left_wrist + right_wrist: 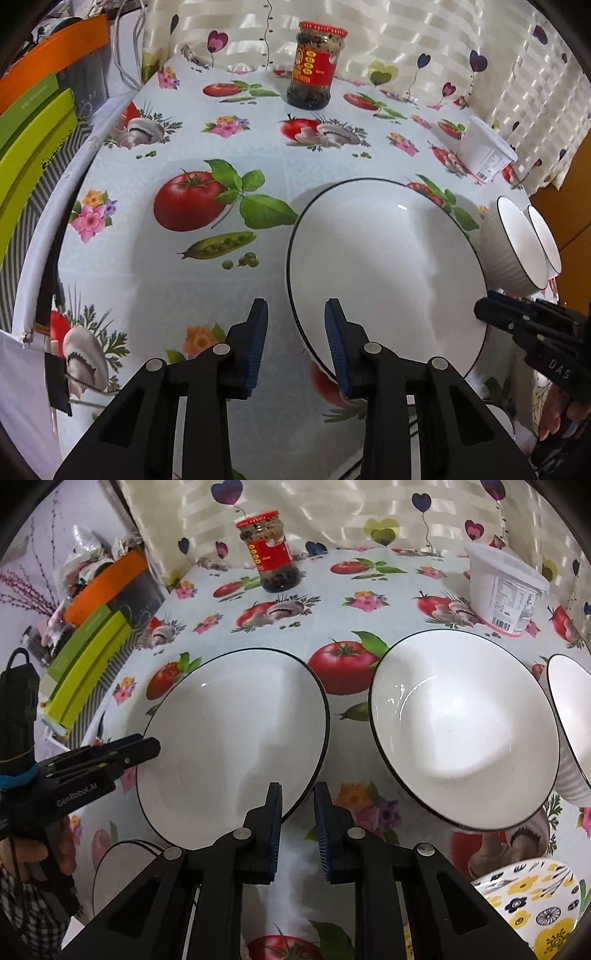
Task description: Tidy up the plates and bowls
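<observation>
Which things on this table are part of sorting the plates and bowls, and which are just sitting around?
For the job: large white black-rimmed plate, white black-rimmed bowl, second white ribbed bowl, yellow floral plate.

Lying about: red-lidded glass sauce jar, white plastic tub, green and orange boxes.

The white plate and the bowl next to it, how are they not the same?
The plate is wide and nearly flat; the bowl is deep, with sides sloping down to a small bottom. The bowl has ribbed outer walls, seen from the left wrist; the plate shows none. The right gripper has its open jaws around the plate's near rim; nothing touches the bowl. Both are glossy white with a thin black rim and empty.
</observation>
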